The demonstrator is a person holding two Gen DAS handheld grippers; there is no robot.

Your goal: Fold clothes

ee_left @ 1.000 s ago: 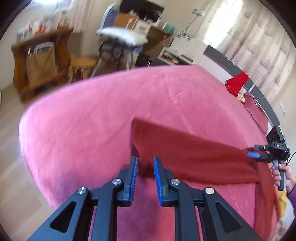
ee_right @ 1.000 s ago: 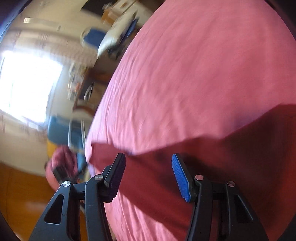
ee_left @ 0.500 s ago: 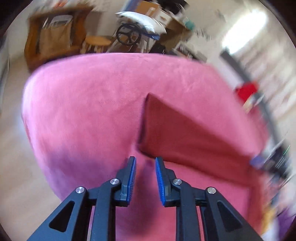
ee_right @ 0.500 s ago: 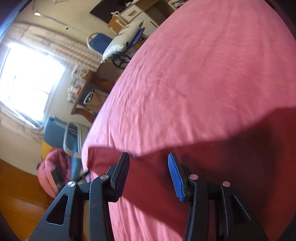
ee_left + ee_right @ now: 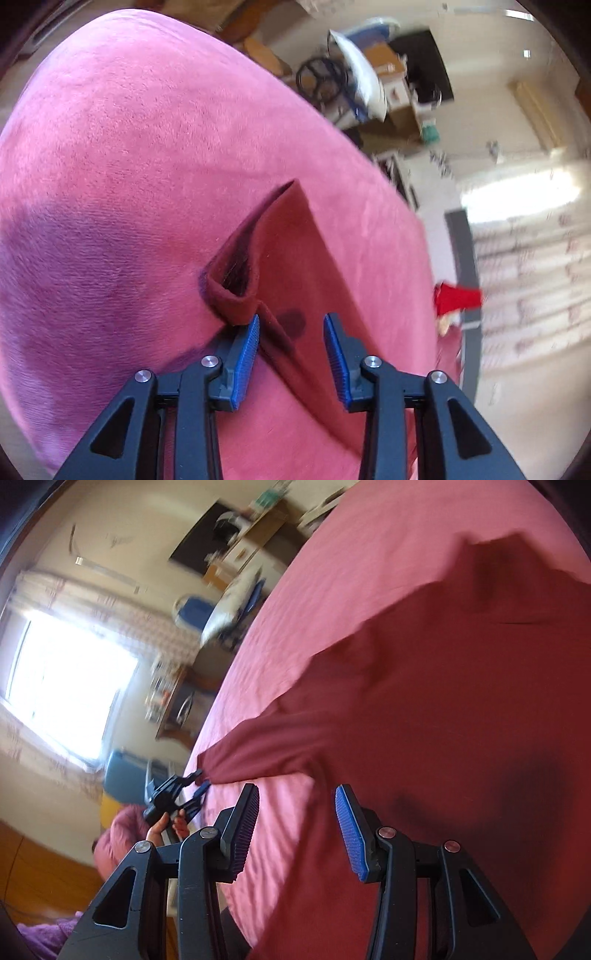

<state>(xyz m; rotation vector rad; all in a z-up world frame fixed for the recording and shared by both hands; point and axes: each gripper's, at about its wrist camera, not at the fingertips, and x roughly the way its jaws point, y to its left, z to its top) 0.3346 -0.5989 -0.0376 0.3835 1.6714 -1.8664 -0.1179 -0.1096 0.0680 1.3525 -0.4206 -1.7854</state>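
Note:
A dark red cloth lies spread on the pink bed cover. Its near corner is doubled into a small loop against one pad. My left gripper hangs low over that corner, jaws opening, with the cloth's edge between the pads and not pressed. In the right wrist view the cloth is drawn out to a point right at the left gripper, which a hand holds. My right gripper stands open above the bed cover at the cloth's edge, gripping nothing.
A bright red item lies at the bed's far side by a dark frame. Beyond the bed stand a chair with a white pillow, a blue chair, wooden shelves and a bright window.
My left gripper rolled, sank onto the cloth's corner and spread its jaws wider. My right gripper swept sideways across the bed; its jaws narrowed a little early on.

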